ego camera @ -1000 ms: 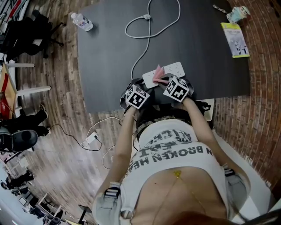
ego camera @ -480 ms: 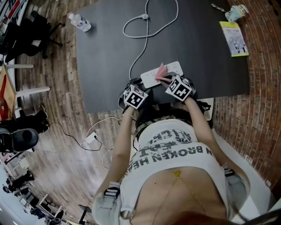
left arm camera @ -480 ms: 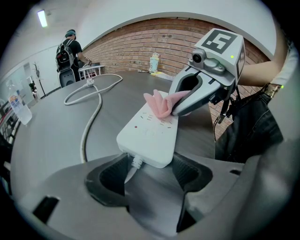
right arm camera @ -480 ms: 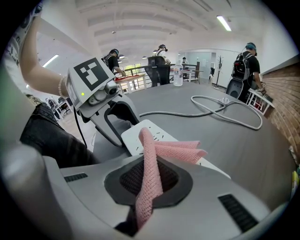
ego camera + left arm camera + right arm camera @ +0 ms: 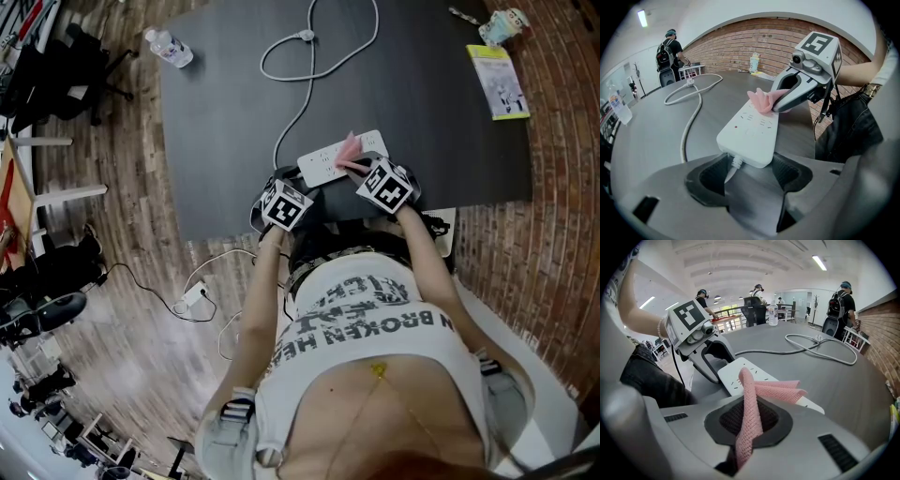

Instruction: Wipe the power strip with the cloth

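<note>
A white power strip (image 5: 339,157) lies near the front edge of the dark table (image 5: 234,112), its cable (image 5: 302,84) looping toward the far side. My left gripper (image 5: 302,180) is shut on the strip's cable end; the left gripper view shows that end (image 5: 750,133) wedged between the two dark pads. My right gripper (image 5: 364,167) is shut on a pink cloth (image 5: 350,148), which it presses on the strip's top. In the right gripper view the cloth (image 5: 754,394) rises folded out of the jaws and drapes over the strip (image 5: 736,373).
A water bottle (image 5: 170,47) stands at the far left corner, and a booklet (image 5: 499,82) and a small cup (image 5: 503,24) at the far right. Chairs (image 5: 56,66) stand left of the table. A charger and cord (image 5: 195,295) lie on the floor.
My right gripper has slid the cloth a little to the right along the strip. The left gripper has stayed on the strip's cable end.
</note>
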`<action>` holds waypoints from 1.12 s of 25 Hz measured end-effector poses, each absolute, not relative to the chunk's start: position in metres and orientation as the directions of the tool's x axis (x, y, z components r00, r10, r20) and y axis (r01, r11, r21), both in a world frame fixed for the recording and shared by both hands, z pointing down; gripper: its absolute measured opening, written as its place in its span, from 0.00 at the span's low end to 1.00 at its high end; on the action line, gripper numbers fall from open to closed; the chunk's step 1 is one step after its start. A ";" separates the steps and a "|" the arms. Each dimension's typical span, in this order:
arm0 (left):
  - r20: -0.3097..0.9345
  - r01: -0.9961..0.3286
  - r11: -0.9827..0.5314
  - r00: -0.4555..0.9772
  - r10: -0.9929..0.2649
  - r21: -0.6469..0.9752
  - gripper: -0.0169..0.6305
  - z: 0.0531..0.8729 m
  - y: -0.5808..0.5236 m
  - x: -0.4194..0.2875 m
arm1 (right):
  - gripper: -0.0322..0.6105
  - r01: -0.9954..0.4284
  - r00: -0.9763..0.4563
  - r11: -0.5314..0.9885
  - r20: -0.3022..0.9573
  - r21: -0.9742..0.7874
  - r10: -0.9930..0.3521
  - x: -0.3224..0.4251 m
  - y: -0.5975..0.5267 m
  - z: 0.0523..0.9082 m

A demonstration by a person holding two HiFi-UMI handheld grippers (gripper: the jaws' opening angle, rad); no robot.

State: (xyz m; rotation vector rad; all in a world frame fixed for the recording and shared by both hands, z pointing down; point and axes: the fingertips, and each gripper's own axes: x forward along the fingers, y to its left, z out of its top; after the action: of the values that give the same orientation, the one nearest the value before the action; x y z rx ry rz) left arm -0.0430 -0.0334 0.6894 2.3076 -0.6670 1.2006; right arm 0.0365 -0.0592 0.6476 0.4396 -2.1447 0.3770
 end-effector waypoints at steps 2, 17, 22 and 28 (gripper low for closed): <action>0.838 -0.603 -0.780 0.504 -0.209 0.168 0.46 0.690 -0.033 -0.043 | 0.08 -0.447 -0.541 0.889 0.822 -0.102 -0.177 0.038 -0.060 0.648; 0.838 -0.605 -0.780 0.502 -0.213 0.163 0.46 0.689 -0.033 -0.044 | 0.08 -0.517 -0.511 0.852 0.829 -0.086 -0.227 0.068 -0.068 0.648; 0.838 -0.605 -0.779 0.504 -0.212 0.167 0.46 0.691 -0.032 -0.043 | 0.08 -0.552 -0.500 0.829 0.831 -0.089 -0.244 0.078 -0.072 0.649; 0.838 -0.606 -0.778 0.502 -0.214 0.164 0.46 0.690 -0.033 -0.043 | 0.08 -0.593 -0.466 0.802 0.842 -0.070 -0.271 0.092 -0.078 0.650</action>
State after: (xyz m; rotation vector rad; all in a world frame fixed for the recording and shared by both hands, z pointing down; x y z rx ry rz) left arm -0.0432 -0.0332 0.6900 2.3078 -0.6755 1.1985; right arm 0.0916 -0.0778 0.6502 0.6383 -2.0724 0.4447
